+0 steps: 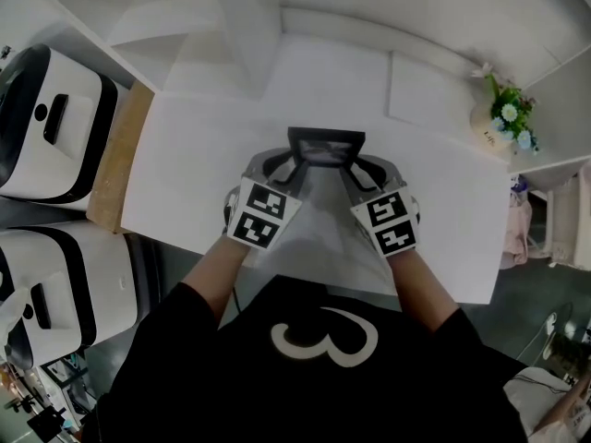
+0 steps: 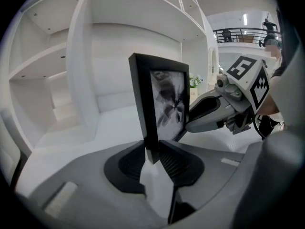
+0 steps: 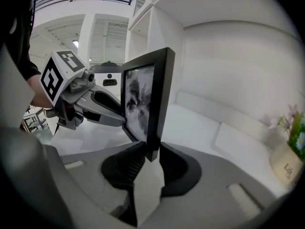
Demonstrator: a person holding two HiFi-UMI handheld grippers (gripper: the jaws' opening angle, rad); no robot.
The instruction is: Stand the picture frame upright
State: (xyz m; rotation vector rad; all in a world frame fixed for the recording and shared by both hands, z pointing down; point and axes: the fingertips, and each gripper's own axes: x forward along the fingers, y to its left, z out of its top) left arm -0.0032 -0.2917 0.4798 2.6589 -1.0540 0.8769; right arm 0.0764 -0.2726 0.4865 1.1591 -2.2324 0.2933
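Head view: thin black rectangular picture frame (image 1: 326, 146), perhaps glass-fronted.

Flower pot (image 1: 489, 125) right of picture frame (image 1: 326, 146) — shelves (image 1: 231, 17) behind.

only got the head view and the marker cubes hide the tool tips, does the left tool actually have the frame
Observer: Yes. In the left gripper view the left tool is shut on the lower left corner of the picture frame, gripping its black edge.
Operator: and the right one
Observer: The right tool clamps the opposite lower corner the same way.
Operator: is it tilted
Observer: Both gripper views show it standing near upright, with the printed side toward the person.
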